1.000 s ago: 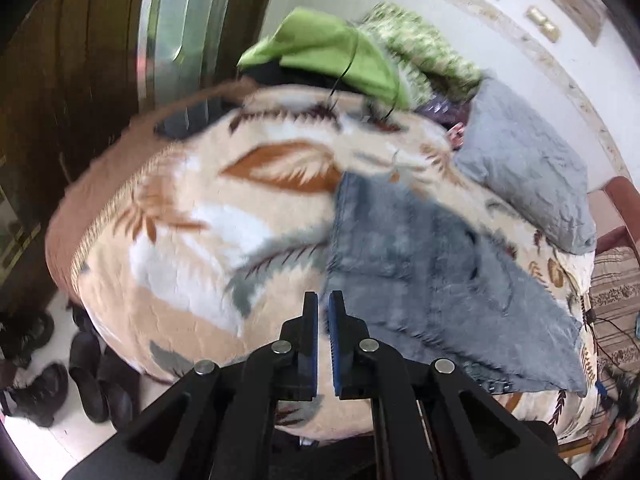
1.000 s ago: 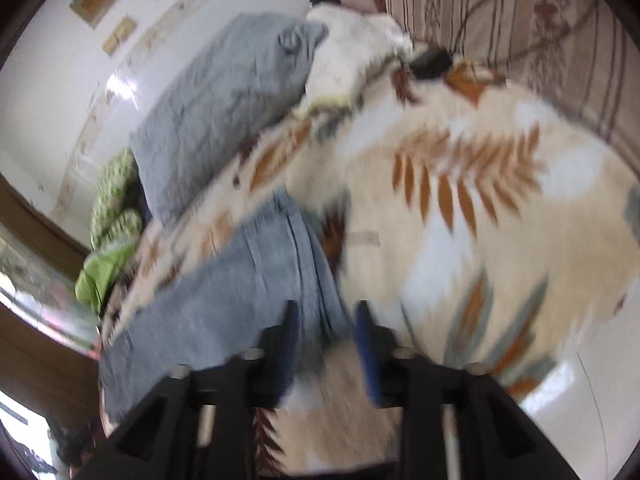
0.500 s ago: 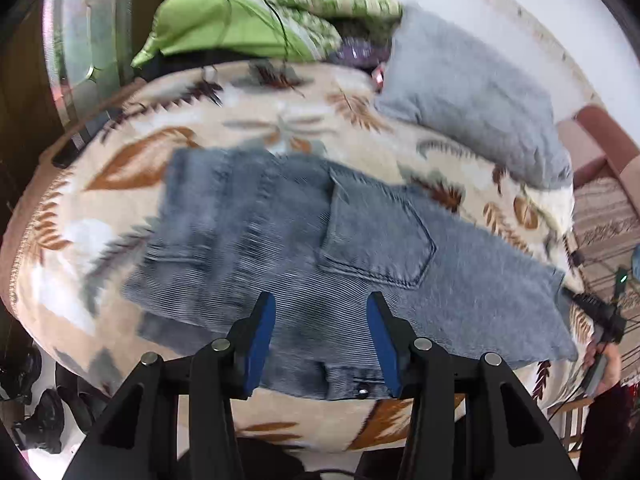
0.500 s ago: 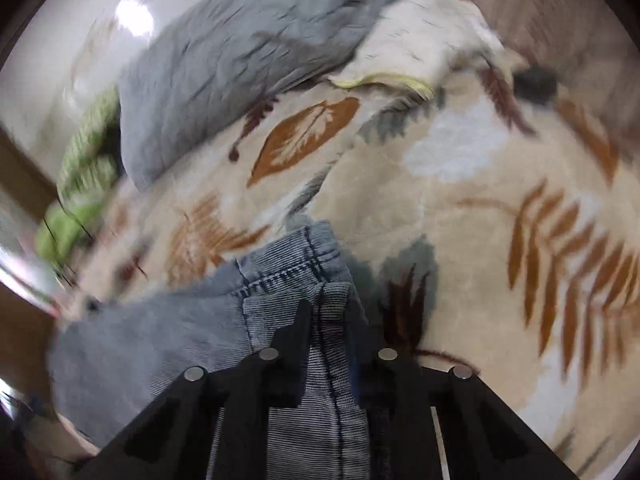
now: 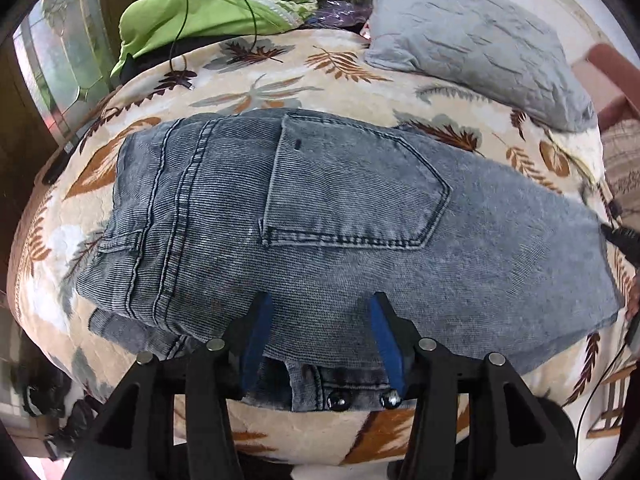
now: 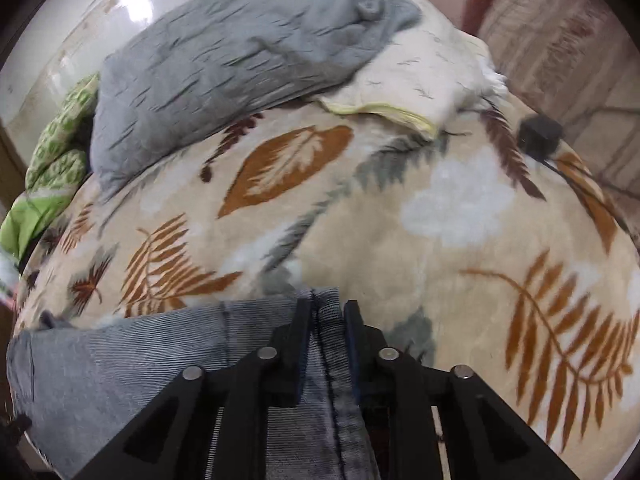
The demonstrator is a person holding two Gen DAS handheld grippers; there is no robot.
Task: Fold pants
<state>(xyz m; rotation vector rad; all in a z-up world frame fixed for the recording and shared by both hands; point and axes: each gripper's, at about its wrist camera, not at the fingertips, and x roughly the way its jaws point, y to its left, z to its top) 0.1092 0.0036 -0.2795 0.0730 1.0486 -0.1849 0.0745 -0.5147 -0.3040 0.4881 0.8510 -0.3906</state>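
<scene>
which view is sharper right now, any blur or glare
Left wrist view: sharper, the jeans show crisp stitching, though fisheye bends the blanket into a dome. Right wrist view: softer, leaf prints on the blanket are smeared toward the right edge, and a bright glare spot sits on the wall at top left.

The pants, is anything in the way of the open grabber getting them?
Nothing visible. The left gripper hangs open right over the pants, near the waistband. The right gripper already pinches their other end.
</scene>
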